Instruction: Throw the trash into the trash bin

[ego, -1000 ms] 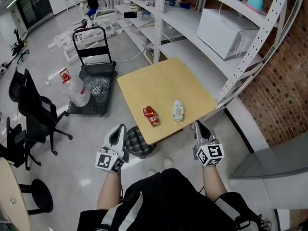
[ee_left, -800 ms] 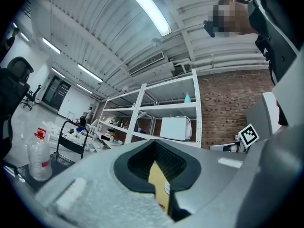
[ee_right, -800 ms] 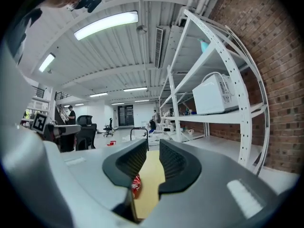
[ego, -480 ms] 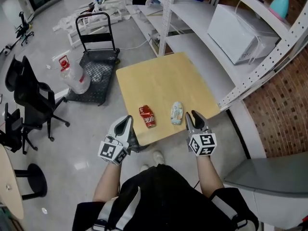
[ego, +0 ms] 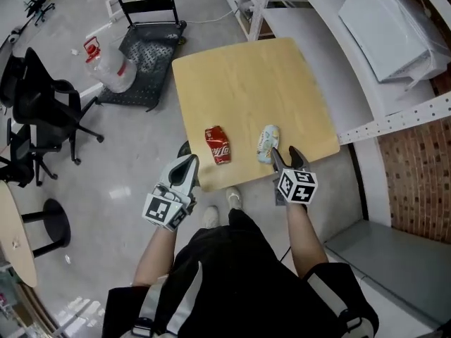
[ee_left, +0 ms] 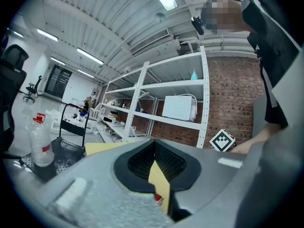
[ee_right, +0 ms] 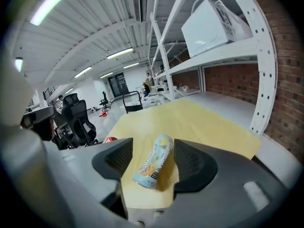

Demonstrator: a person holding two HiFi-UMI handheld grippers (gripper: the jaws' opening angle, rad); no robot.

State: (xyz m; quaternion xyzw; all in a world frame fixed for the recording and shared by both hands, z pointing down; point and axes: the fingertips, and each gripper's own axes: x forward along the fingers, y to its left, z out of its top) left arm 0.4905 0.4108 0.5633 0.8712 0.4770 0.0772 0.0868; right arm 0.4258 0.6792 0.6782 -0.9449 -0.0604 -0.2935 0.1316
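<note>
On the yellow wooden table [ego: 246, 83] lie a crushed red can [ego: 218, 144] and a pale snack pouch [ego: 267, 141], both near the front edge. My right gripper [ego: 285, 155] is tilted down over that edge. Its jaws have just been opening and stand either side of the pouch [ee_right: 154, 165] without pressing on it. My left gripper [ego: 189, 162] hovers off the table's near-left corner, level and shut with nothing in it [ee_left: 154, 144]. A dark sliver that may be the trash bin [ego: 184, 148] peeks out beside the table edge; the rest is hidden.
Black office chairs [ego: 42, 111] stand on the floor to the left. A platform cart [ego: 148, 41] and a large water bottle [ego: 106, 65] lie beyond them. White shelving with a microwave [ego: 387, 27] runs along the right, close to the table.
Both grippers came forward and down toward the table. The right gripper's jaws went from shut to open and now straddle the pouch. The left gripper stayed shut.
</note>
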